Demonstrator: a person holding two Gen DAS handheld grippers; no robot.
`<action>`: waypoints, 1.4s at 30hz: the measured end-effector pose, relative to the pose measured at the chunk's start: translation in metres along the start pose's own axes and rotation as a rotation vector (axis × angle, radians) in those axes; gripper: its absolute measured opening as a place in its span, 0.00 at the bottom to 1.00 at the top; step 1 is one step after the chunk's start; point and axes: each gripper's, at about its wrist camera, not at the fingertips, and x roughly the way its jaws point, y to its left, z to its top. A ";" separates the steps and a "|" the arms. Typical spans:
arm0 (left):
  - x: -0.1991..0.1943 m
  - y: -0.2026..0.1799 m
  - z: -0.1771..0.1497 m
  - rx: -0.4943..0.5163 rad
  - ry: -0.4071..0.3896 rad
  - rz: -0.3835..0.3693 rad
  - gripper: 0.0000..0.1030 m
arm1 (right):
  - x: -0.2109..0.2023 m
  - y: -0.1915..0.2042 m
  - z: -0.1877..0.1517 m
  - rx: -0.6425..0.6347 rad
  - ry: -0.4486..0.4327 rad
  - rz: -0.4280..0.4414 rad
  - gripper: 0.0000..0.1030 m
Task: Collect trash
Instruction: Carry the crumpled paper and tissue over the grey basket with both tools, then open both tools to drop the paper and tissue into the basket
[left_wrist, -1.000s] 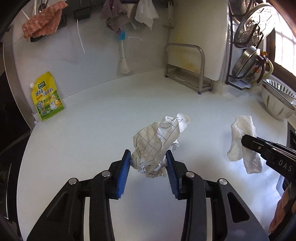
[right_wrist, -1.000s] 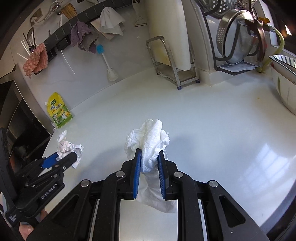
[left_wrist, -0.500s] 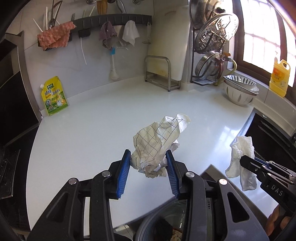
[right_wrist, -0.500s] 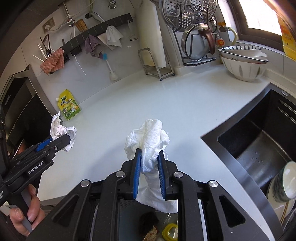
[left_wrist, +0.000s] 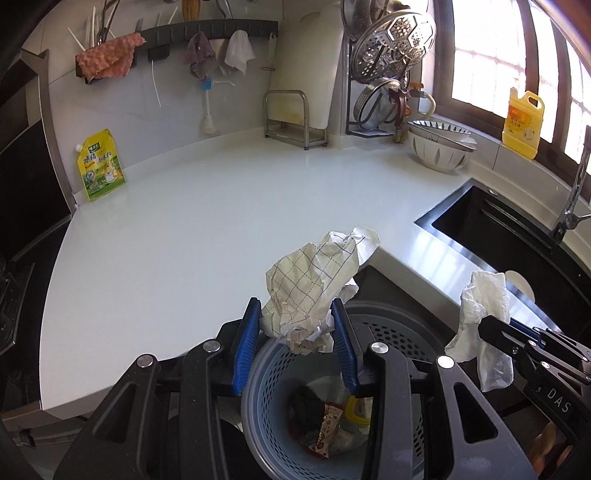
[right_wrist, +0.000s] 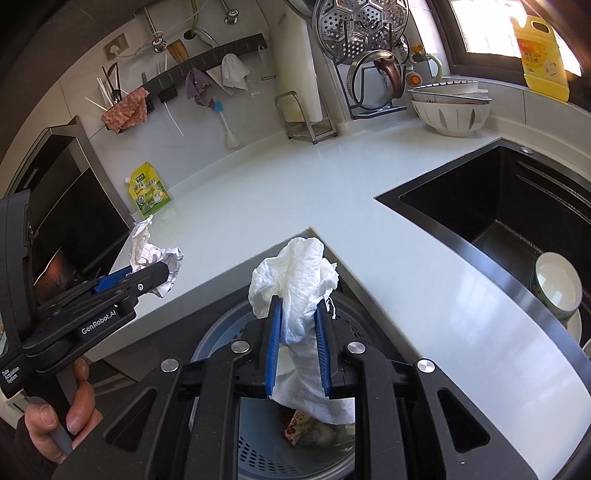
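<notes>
Now both sets of fingers (left_wrist: 295, 345) grip wads, checked paper (left_wrist: 314, 284) left, tissue (right_wrist: 295, 295) right, so release squarely above the near bin (left_wrist: 391, 332)

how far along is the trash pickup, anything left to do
Nearly finished. Done: the white countertop shows no loose trash, and the grey bin already holds wrappers. In hand: the left gripper clamps the crumpled grid paper, the right gripper clamps the white tissue, both above the bin. Left: open each gripper to drop them in.
</notes>
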 end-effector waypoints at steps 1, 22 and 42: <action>0.000 0.000 -0.006 0.000 0.007 0.000 0.37 | -0.001 0.000 -0.006 -0.005 0.004 -0.006 0.17; 0.041 0.000 -0.064 0.012 0.152 -0.028 0.42 | 0.038 0.007 -0.064 -0.022 0.125 -0.017 0.17; 0.047 0.011 -0.067 -0.029 0.169 -0.019 0.73 | 0.045 0.003 -0.060 -0.011 0.121 -0.025 0.44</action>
